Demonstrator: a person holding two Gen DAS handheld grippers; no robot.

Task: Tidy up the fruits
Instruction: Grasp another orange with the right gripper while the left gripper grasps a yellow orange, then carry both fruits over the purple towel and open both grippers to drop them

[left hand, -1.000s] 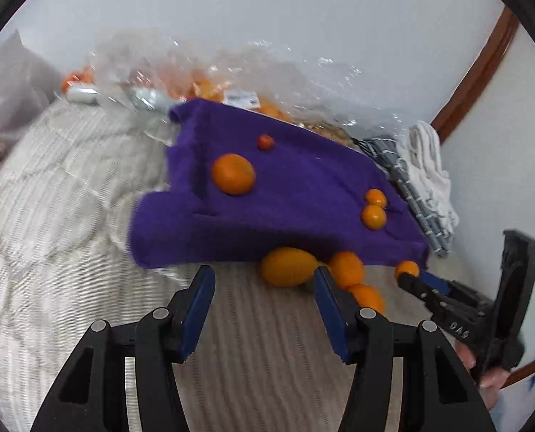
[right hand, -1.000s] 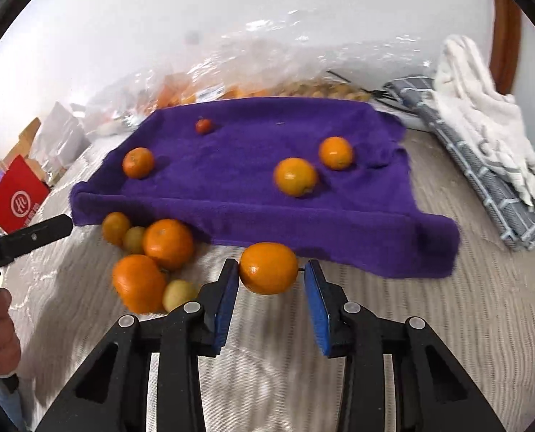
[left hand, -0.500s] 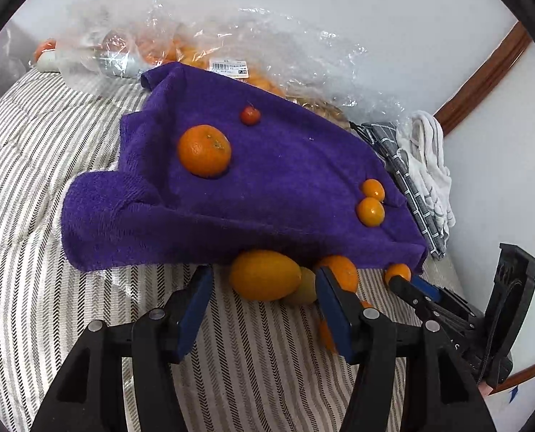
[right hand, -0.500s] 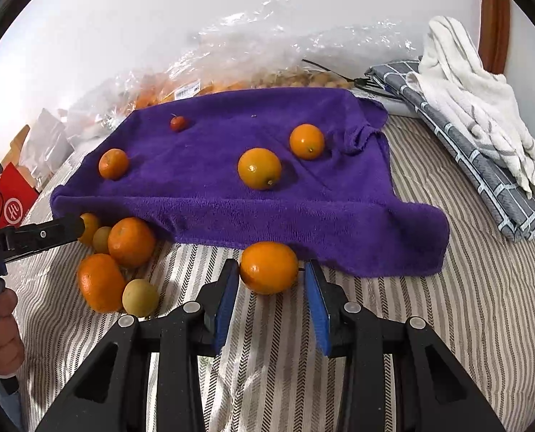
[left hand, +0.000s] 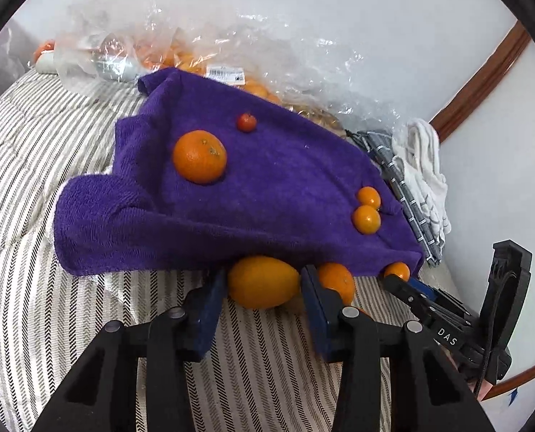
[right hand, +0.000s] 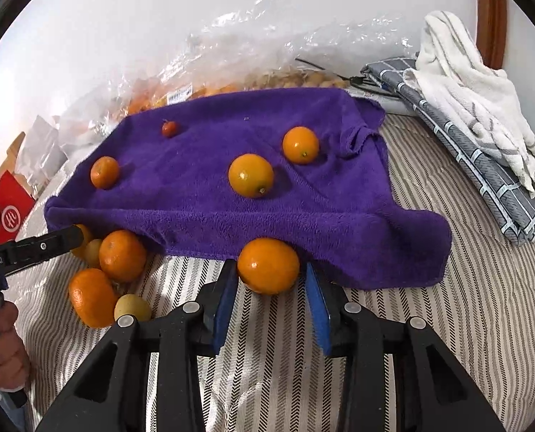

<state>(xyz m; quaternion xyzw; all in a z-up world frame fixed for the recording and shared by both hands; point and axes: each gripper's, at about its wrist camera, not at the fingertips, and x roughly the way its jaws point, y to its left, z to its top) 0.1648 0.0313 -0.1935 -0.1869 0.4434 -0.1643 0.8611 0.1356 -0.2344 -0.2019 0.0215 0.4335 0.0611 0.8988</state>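
A purple towel [left hand: 267, 187] [right hand: 253, 180] lies on the striped bed and carries two oranges, a mandarin and a small red fruit [left hand: 246, 122]. My left gripper [left hand: 264, 280] is closed around a yellow-orange oval fruit [left hand: 264, 282] at the towel's near edge. My right gripper [right hand: 269, 273] holds an orange [right hand: 268, 265] between its blue pads at the towel's front edge. Several loose oranges [right hand: 121, 255] and small yellow fruits [right hand: 132, 307] lie on the bed left of the right gripper. The right gripper also shows in the left wrist view [left hand: 393, 280].
A clear plastic bag of fruit [left hand: 202, 57] lies behind the towel against the white wall. Folded grey and white cloths [right hand: 476, 136] lie at the right. A red box [right hand: 10, 212] sits at the far left.
My left gripper moved forward to the oval fruit and closed its fingers around it. My right gripper kept its orange and moved up to the towel's edge.
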